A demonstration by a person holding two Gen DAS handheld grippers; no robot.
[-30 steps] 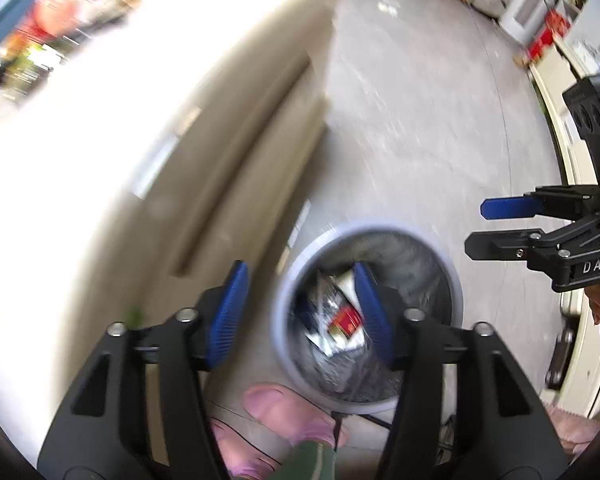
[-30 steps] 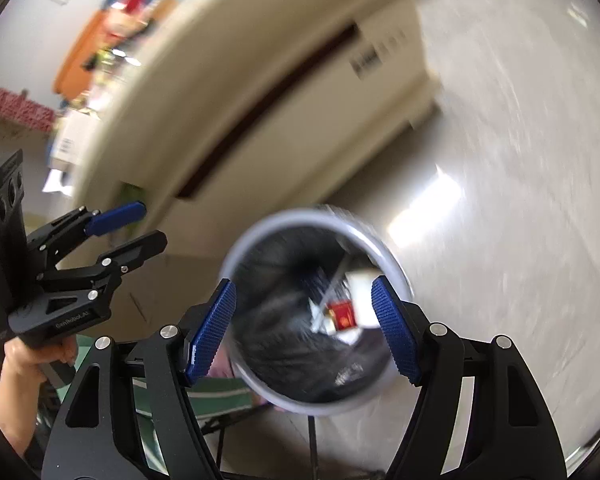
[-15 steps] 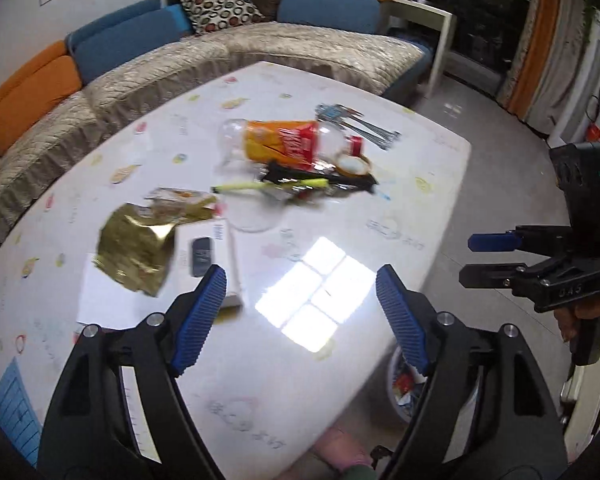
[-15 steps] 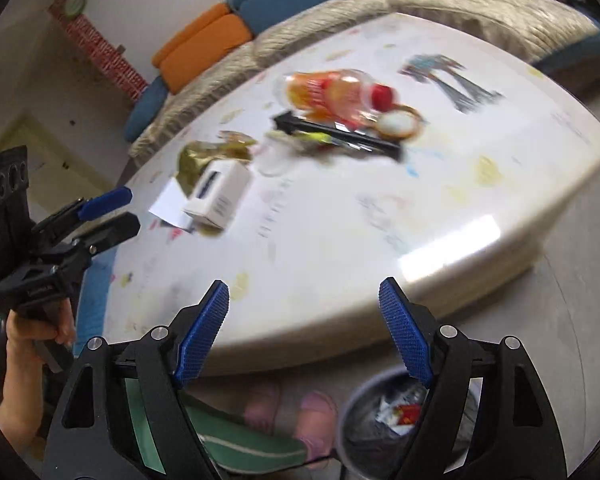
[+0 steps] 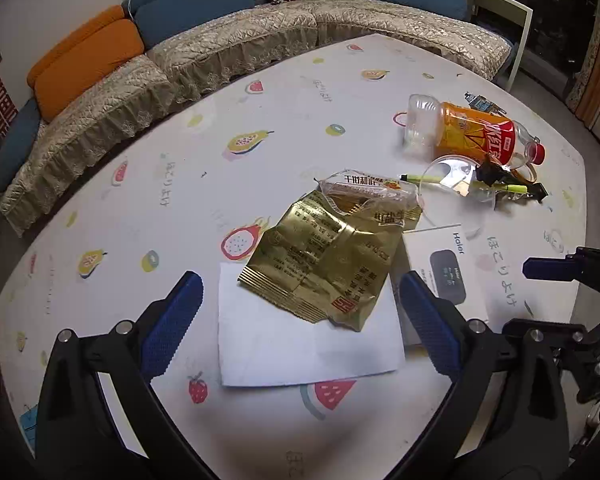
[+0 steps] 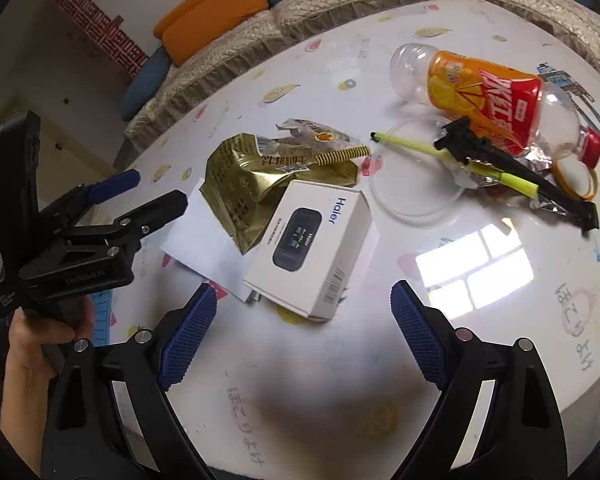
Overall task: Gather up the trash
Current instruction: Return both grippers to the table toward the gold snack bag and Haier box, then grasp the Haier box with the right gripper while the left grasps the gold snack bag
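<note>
Both grippers are hovering over the white fruit-patterned desk (image 5: 260,112), jaws opening and grasping nothing. The left gripper (image 5: 300,320) is facing a crumpled gold foil wrapper (image 5: 324,256). At its three o'clock, the right gripper (image 6: 304,332) is facing a white cardboard box (image 6: 312,240).

- "Haier" in blue on the white box (image 6: 314,244), beside its printed device picture; a barcode on its side
- "GenRobot.AI" on my left gripper (image 6: 140,200), faint
- Japanese hiragana on the tablecloth (image 5: 260,120)
- Chinese print on the gold wrapper (image 5: 324,256) and the bottle (image 6: 488,92) label; not legible to me
</note>
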